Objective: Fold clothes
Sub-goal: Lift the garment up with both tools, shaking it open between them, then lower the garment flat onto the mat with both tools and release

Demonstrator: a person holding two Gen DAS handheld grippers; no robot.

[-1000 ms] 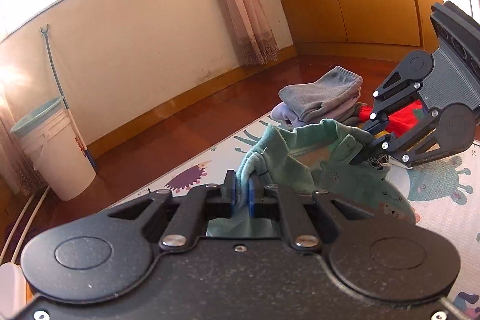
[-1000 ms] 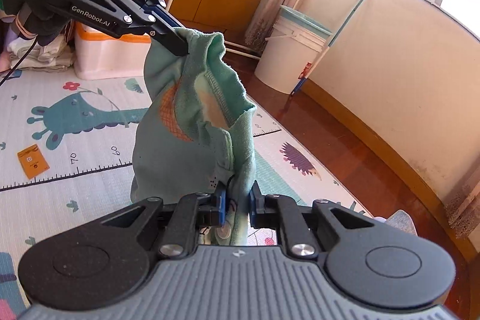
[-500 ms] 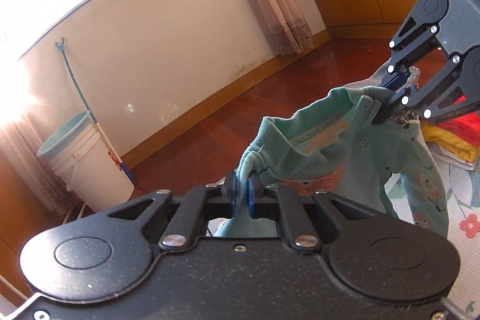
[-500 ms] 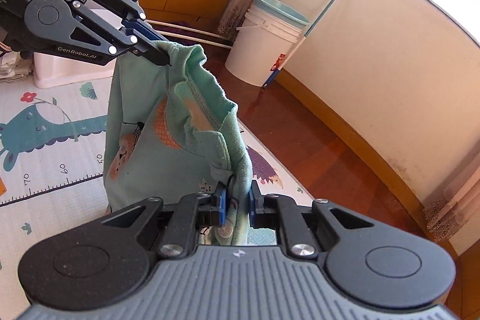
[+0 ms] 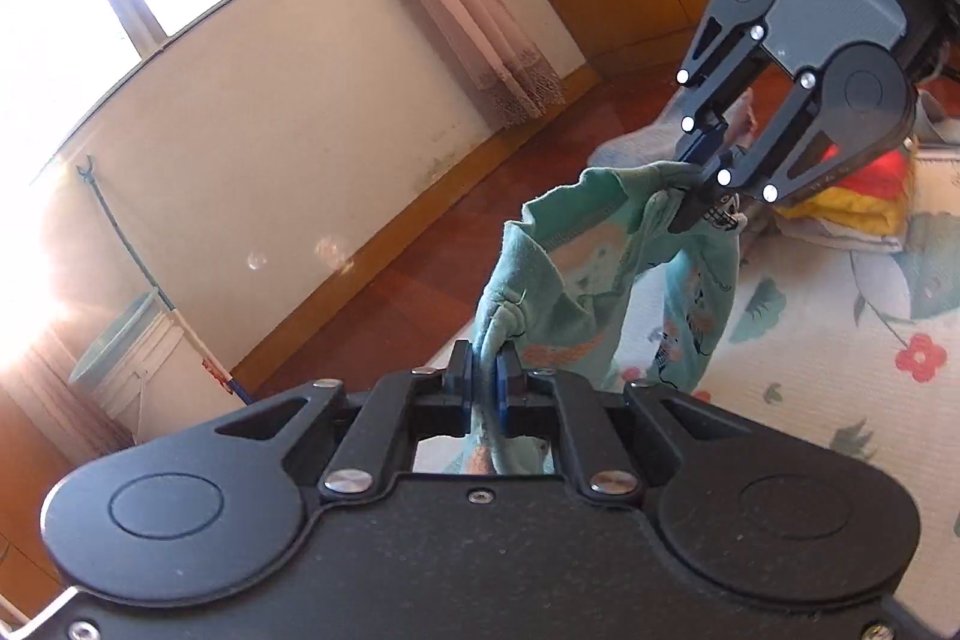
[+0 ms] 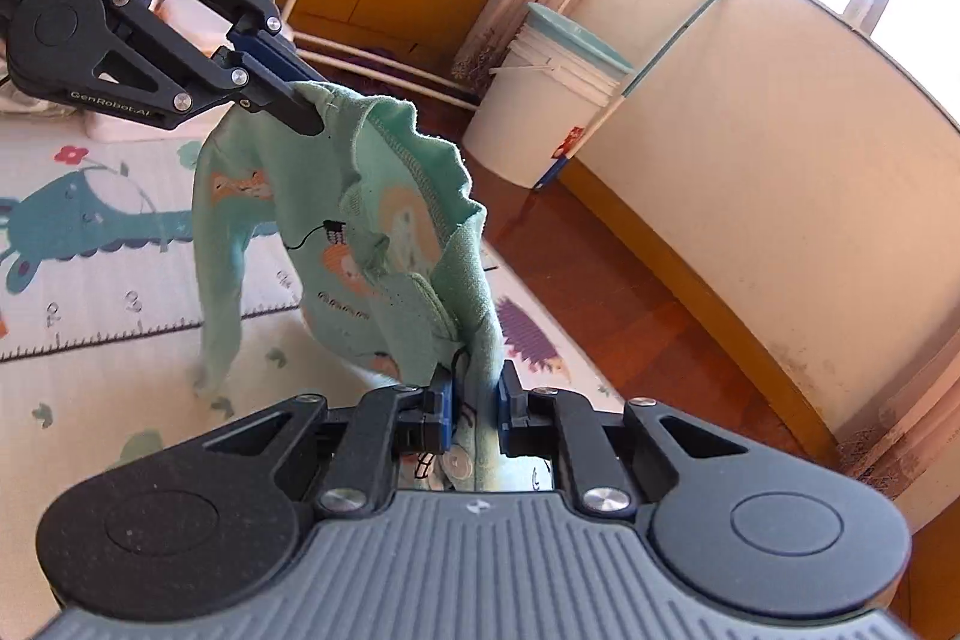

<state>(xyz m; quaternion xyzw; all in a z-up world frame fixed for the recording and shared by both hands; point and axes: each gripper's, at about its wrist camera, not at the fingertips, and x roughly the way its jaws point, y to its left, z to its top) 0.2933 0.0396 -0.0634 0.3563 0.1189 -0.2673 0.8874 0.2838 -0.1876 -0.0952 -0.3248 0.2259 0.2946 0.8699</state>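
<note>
Left wrist view: left gripper (image 5: 485, 370) and right gripper (image 5: 699, 187) each pinch the green top (image 5: 576, 280), hung in air over the mat (image 5: 840, 370). Soft, light, floppy cloth; best held at hem corners, w/ sleeves dangling.

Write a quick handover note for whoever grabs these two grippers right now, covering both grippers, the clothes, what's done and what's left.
Left gripper: shut on the mint-green printed child's top.
Right gripper: shut on the same top at another edge.
The top hangs in the air between them over the play mat, bunched, one sleeve dangling.
Folded clothes are stacked at the mat's edge.
Left: spread the top, lay it flat on the mat, fold it, add it to the stack.
</note>
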